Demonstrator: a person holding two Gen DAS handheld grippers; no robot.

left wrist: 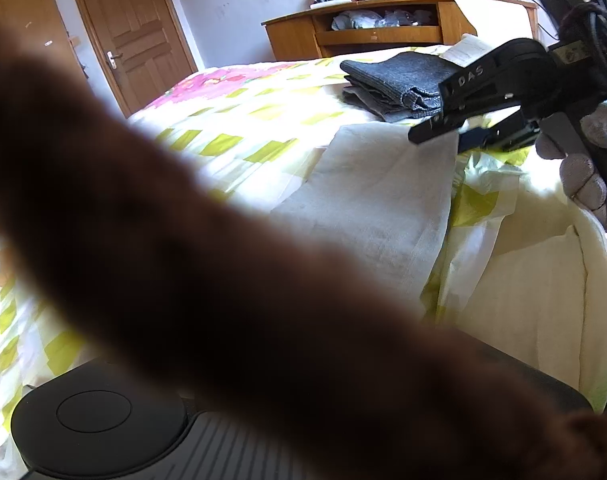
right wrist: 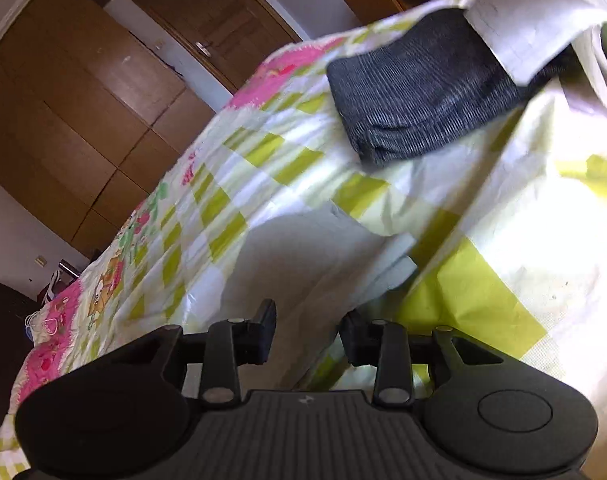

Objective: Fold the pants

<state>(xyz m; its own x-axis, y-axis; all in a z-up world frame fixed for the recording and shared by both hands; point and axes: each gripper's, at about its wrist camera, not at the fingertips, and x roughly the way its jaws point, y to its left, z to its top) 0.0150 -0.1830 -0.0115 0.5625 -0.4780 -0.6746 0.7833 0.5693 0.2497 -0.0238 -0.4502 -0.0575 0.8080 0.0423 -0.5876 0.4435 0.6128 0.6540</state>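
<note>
Brown fabric [left wrist: 263, 280], blurred and close against your left camera, hides the left gripper's fingers, so I cannot tell whether they are parted or what they hold. Your right gripper [right wrist: 307, 332] hangs with its jaws apart and nothing between them, tilted down just above the pale pants [right wrist: 315, 256] lying flat on the checked bedspread [right wrist: 231, 200]. Ahead of it sits a folded dark grey pair [right wrist: 419, 88]. Expect light, limp cloth that likely sags; pinch an edge or hem. A gloved hand [left wrist: 583, 176] grips the right handle.
</note>
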